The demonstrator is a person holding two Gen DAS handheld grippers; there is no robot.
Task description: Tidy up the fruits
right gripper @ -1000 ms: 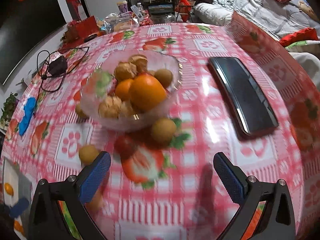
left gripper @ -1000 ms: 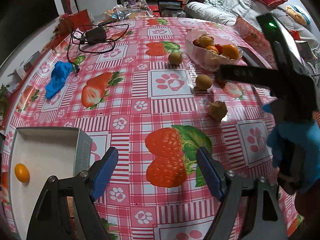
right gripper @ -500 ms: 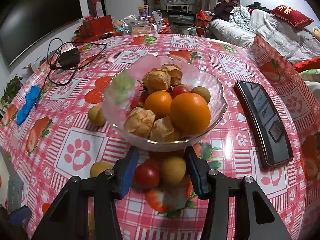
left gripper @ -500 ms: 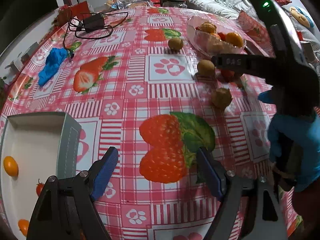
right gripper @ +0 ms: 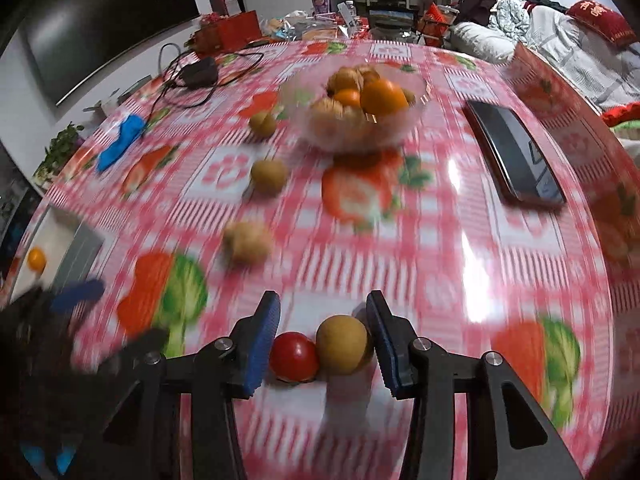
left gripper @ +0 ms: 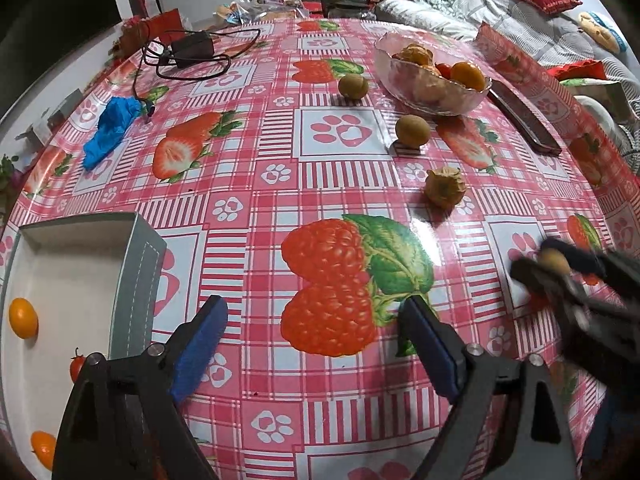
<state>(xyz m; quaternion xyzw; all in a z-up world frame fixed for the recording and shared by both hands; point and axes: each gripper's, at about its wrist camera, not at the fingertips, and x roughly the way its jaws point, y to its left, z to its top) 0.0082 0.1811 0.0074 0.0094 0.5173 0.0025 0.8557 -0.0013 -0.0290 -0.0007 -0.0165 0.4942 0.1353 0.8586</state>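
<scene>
My right gripper [right gripper: 323, 345] fingers clamp a tomato [right gripper: 294, 356] and a brown fruit [right gripper: 342, 344] together, so either may squirt out; the left fingers [left gripper: 430, 340] are opening, empty.

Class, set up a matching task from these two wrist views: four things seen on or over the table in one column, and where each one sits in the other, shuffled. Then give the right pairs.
Things
1. red cherry tomato
2. glass bowl
3. blue cloth
4. black phone

Places
A. lying near the black charger cable
B. flat on the cloth, on the bowl's sofa side
C. between the right tongs' blue pads, beside a tan fruit
D. standing on the table, piled with oranges and husked fruits

Pairs: 1-C, 2-D, 3-A, 4-B
</scene>
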